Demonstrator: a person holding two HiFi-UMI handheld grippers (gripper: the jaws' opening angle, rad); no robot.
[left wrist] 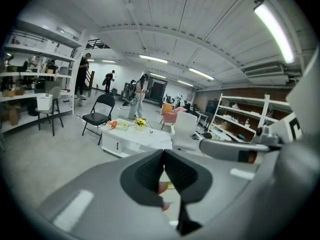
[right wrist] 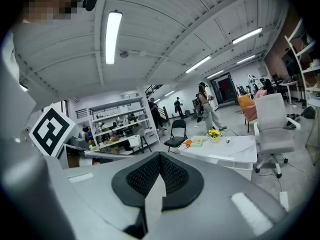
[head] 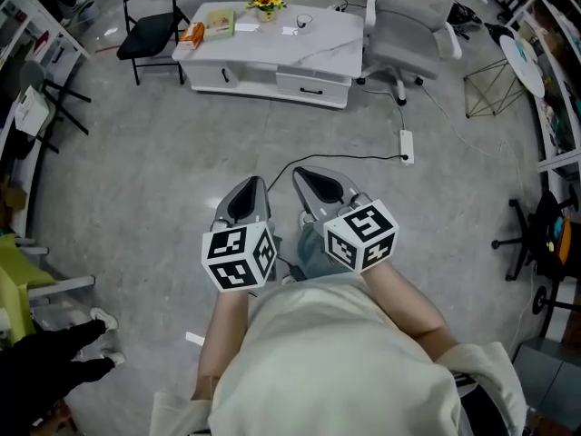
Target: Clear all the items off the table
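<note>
Left gripper (head: 255, 185) and right gripper (head: 300, 174) are closed on nothing. The table (head: 318, 34) stands well apart at twelve o'clock, long side crosswise, with neither hand nearer.

White table (head: 318, 39) holds yellow flowers (head: 265, 1), orange packet (head: 192, 33), book (head: 219, 23)

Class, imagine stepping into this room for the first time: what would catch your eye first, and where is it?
Two shut, empty grippers with bold marker cubes fill the foreground: the left gripper and right gripper, side by side. Ahead stands a white table bearing yellow flowers, with a black folding chair at its left end and a white office chair at its right.
</note>
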